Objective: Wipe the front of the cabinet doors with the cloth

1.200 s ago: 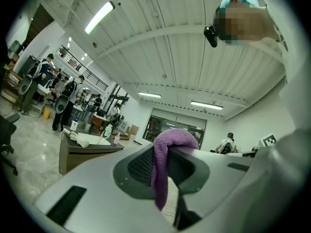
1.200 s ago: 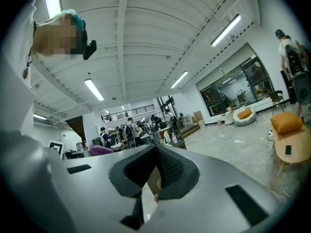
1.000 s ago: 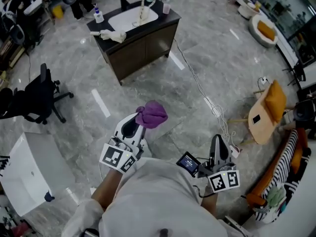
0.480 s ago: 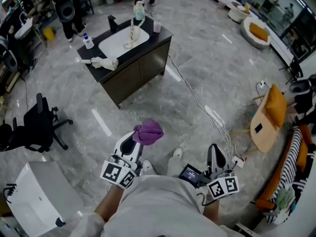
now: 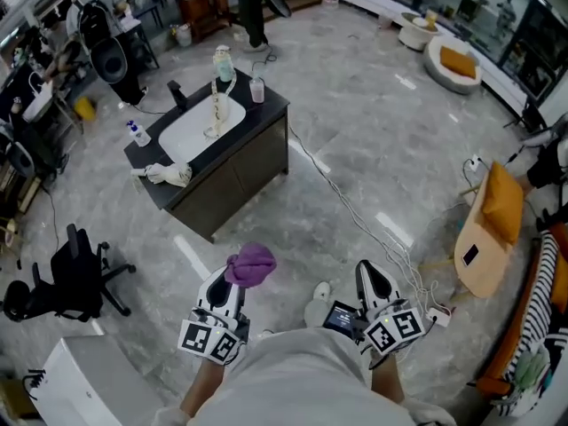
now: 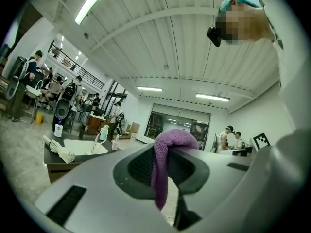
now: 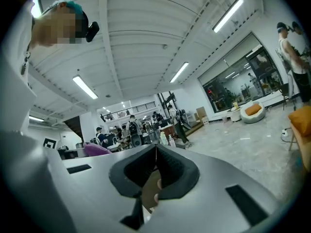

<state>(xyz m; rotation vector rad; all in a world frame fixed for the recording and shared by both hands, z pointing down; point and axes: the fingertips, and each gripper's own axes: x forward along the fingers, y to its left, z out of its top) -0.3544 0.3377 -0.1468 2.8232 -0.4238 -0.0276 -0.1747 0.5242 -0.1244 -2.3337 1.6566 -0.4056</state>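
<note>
A purple cloth (image 5: 249, 264) is bunched at the tip of my left gripper (image 5: 232, 284), whose jaws are shut on it; in the left gripper view the purple cloth (image 6: 167, 161) hangs down between them. My right gripper (image 5: 371, 282) is shut and holds nothing. Both are held close to the body, far from the dark cabinet (image 5: 232, 177). Its two brown doors (image 5: 254, 165) face me across the floor. The cabinet carries a black top with a white sink (image 5: 197, 124). In the left gripper view the cabinet (image 6: 63, 165) is at the left.
On the countertop lie a crumpled white cloth (image 5: 167, 174), a small bottle (image 5: 136, 133), a tall bottle (image 5: 223, 63) and a cup (image 5: 257, 89). A white cable (image 5: 355, 220) runs over the marble floor. A black office chair (image 5: 73, 282) stands left, a wooden chair (image 5: 488, 229) right.
The view has drawn back and tilted, so the cabinet now lies higher and further left. Both grippers stay near the body, the left still holding the cloth.
</note>
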